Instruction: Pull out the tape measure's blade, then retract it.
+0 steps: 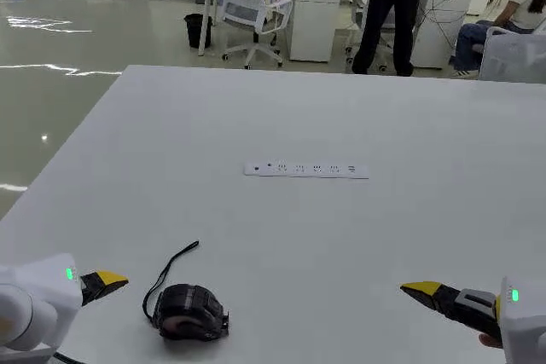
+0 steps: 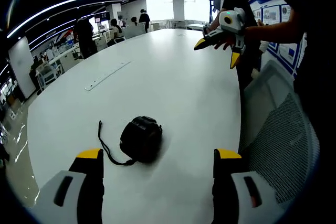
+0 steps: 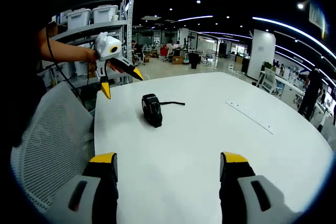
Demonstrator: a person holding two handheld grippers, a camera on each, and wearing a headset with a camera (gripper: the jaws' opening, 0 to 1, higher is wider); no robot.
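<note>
The black tape measure [image 1: 189, 311] lies on the white table [image 1: 384, 228] near its front edge, free of both grippers, its thin black wrist strap [image 1: 166, 266] curling away across the surface. Its blade end is too small to make out, though it seems fully wound in. The left gripper [image 2: 158, 155] hovers just beside it with jaws spread wide and nothing between them. The right gripper [image 3: 168, 157] is well apart to the other side, its jaws equally wide and empty. In the head view both grippers are cut off by the frame's lower corners. A white power strip [image 1: 305, 170] lies farther back at mid-table.
</note>
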